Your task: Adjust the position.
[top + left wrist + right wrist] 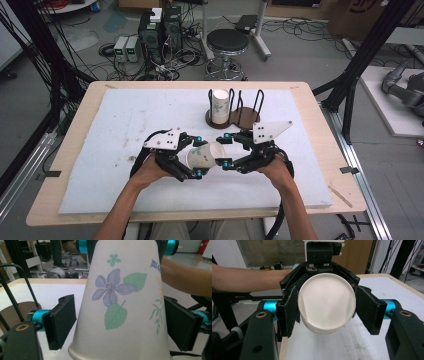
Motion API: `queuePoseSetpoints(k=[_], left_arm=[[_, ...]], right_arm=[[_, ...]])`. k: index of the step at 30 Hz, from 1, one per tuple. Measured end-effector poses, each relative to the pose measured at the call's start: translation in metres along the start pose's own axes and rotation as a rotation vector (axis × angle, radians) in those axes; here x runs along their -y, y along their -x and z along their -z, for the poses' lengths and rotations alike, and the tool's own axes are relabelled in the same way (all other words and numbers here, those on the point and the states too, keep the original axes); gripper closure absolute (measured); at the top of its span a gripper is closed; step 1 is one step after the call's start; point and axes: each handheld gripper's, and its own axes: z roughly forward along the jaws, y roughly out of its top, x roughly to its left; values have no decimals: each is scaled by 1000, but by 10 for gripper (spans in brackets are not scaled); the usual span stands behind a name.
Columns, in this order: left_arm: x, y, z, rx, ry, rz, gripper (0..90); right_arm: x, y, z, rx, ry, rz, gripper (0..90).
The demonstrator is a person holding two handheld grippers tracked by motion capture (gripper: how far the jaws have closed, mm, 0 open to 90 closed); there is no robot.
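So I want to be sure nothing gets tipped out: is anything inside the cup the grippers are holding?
In the right gripper view the paper cup shows a bare white inside wall and bottom. The lower inner wall is hidden behind the rim.

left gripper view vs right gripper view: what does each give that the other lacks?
Left gripper view: the paper cup side-on with its flower print, plus the wire rack. Right gripper view: the cup's open mouth and white inside, its rim gripped by the right gripper. Shared: that cup between black pads, a forearm behind, and the white mat.
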Motion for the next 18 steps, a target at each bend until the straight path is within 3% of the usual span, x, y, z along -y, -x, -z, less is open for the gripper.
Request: queuePoseSetpoints(k=[4, 13, 14, 16, 18], left_arm=[[-1, 1, 1, 5, 1, -17, 252], [-1, 3, 4, -9, -6, -42, 302], [0, 4, 4, -13, -7, -38, 303], [0, 4, 5, -17, -9, -40, 303], [0, 3, 6, -16, -9, -39, 304]], right_arm=[[1, 1, 0, -2, 4, -1, 383], [2, -1, 0, 8, -2, 16, 379], [2, -1, -1, 15, -6, 17, 360], [3, -2, -2, 29, -4, -14, 148], [3, -1, -2, 47, -15, -37, 142]])
